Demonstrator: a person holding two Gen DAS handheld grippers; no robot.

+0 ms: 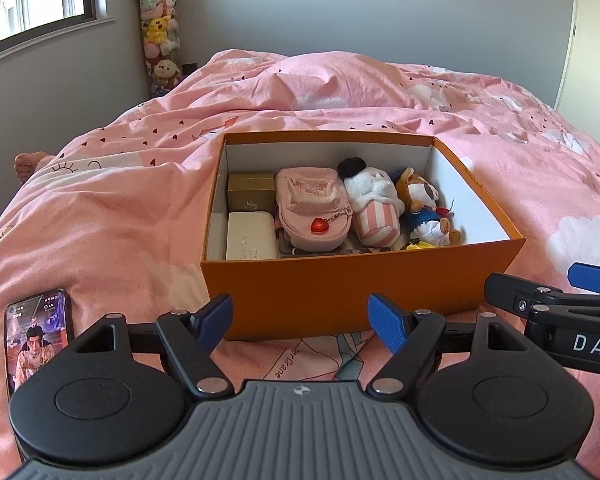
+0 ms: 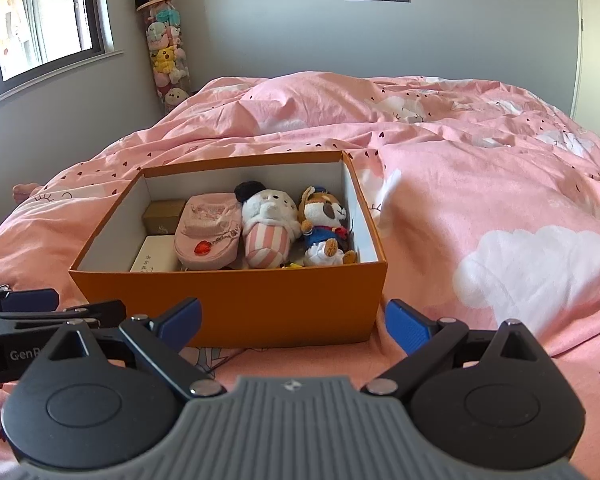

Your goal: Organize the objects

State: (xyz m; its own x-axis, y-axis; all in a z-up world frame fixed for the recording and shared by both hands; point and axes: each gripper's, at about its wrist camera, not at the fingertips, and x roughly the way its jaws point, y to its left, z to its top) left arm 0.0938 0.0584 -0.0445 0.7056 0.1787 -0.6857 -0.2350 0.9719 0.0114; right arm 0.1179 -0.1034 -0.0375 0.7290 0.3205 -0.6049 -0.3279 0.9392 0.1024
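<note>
Nearest to us in the left wrist view is our left gripper (image 1: 301, 322), and its two blue pads (image 1: 387, 322) stand wide apart with nothing between them, just before the near wall of one orange box (image 1: 339, 300). We count one such box, without lid, resting on the pink duvet (image 1: 120, 220). Inside it we see one gold box (image 1: 251, 190) at the back left, one white case (image 1: 248, 236) in front of it, one pink pouch (image 1: 311, 212) with a red heart charm, and two plush toys: one white plush toy (image 1: 373, 204) in striped trousers and one brown plush toy (image 1: 423, 208) in blue clothes beside the right wall. One phone (image 1: 38, 340) with a lit screen lies on the duvet at the left, apart from the box. Our right gripper (image 1: 571, 292) enters from the right edge. In the right wrist view, our right gripper (image 2: 294, 324) is released as well, jaws fully spread and empty, near the right front corner of the same orange box (image 2: 228, 304). We count the same five things inside, and one left gripper (image 2: 24, 308) comes in at the left edge. One tall clear tube of plush toys (image 2: 168, 60) stands in the corner, with one panda on top.
</note>
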